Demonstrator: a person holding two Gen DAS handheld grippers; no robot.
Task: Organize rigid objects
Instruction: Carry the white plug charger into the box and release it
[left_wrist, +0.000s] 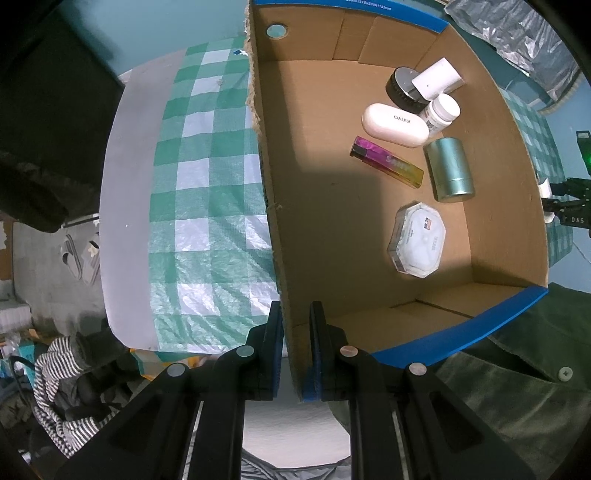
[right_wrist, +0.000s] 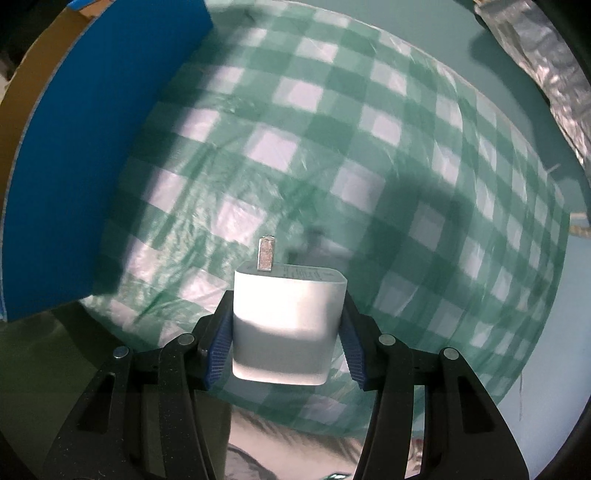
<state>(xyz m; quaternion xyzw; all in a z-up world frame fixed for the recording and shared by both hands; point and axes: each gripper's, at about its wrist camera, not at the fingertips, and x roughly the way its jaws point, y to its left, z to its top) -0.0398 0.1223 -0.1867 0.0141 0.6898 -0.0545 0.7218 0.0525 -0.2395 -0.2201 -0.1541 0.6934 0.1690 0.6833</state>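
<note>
Checked tablecloth (left_wrist: 207, 192) bears cardboard box (left_wrist: 509, 206) holding lighter (left_wrist: 388, 162), tin (left_wrist: 450, 170).

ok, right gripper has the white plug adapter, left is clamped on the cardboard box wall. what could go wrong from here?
1. The right gripper holds the white plug adapter by its smooth sides only; it could slip out over the green checked tablecloth.
2. The items in the brown cardboard box crowd its far side; a drop there may hit the pink-yellow lighter or teal metal canister.
3. The left gripper pinches thin cardboard, which may flex.
</note>
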